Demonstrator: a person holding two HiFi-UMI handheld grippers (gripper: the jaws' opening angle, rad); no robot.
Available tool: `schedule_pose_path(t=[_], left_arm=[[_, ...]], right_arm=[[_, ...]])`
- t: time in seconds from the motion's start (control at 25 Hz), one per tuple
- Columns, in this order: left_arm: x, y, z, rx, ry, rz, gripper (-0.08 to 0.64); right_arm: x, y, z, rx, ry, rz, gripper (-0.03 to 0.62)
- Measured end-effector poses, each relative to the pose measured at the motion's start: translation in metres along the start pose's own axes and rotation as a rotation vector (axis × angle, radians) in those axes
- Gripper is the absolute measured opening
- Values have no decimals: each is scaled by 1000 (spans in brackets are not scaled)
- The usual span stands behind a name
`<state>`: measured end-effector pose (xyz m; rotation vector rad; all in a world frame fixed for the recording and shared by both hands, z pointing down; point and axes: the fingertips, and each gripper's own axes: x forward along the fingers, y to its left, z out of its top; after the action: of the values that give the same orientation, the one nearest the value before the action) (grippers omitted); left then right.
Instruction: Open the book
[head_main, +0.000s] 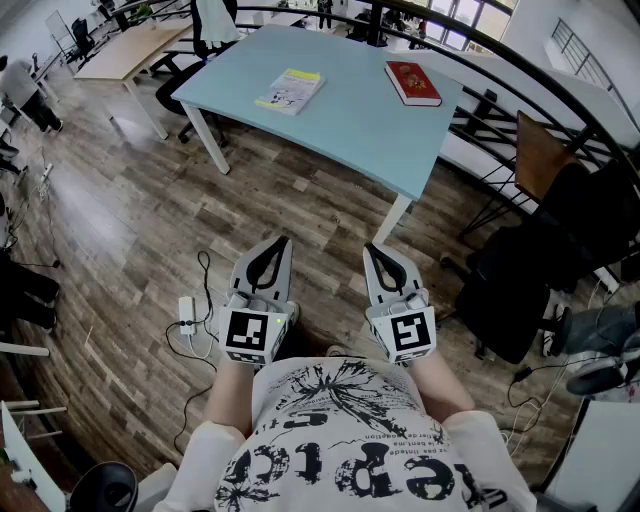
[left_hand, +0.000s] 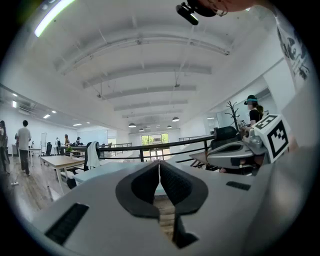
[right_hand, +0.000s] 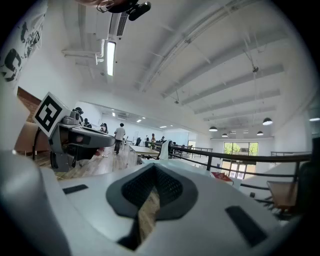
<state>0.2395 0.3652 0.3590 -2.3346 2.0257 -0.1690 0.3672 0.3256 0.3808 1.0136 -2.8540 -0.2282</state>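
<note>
A red book (head_main: 412, 82) lies shut near the far right corner of the light blue table (head_main: 360, 130). A yellow and white booklet (head_main: 290, 90) lies on the same table, to its left. Both grippers hang level over the wooden floor, close to my body and well short of the table. My left gripper (head_main: 283, 242) is shut with nothing between its jaws, and its tips meet in its own view (left_hand: 159, 163). My right gripper (head_main: 370, 248) is shut and empty too (right_hand: 155, 167). The red book (right_hand: 220, 176) shows small in the right gripper view.
A white power strip (head_main: 186, 312) with cables lies on the floor at my left. Dark chairs and bags (head_main: 540, 270) crowd the right side. A black railing (head_main: 520, 60) runs behind the table. A wooden desk (head_main: 130, 45) and an office chair (head_main: 210, 30) stand at the back left.
</note>
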Motion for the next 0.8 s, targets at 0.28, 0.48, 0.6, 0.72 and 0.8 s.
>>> schedule_pose_path(t=[0.28, 0.48, 0.6, 0.72, 0.8], left_arm=[[5, 5, -8, -22, 4, -6, 21], [16, 14, -25, -44, 26, -18, 21], [26, 29, -30, -53, 26, -25, 21], [44, 53, -37, -58, 30, -33, 21], [59, 77, -39, -55, 30, -40, 21]], right_arm=[[7, 2, -7, 8, 16, -1, 9], [19, 3, -16, 24, 28, -11, 11], [37, 4, -20, 43, 30, -16, 11], [67, 1, -25, 50, 38, -33, 11], [94, 0, -24, 57, 42, -47, 11]])
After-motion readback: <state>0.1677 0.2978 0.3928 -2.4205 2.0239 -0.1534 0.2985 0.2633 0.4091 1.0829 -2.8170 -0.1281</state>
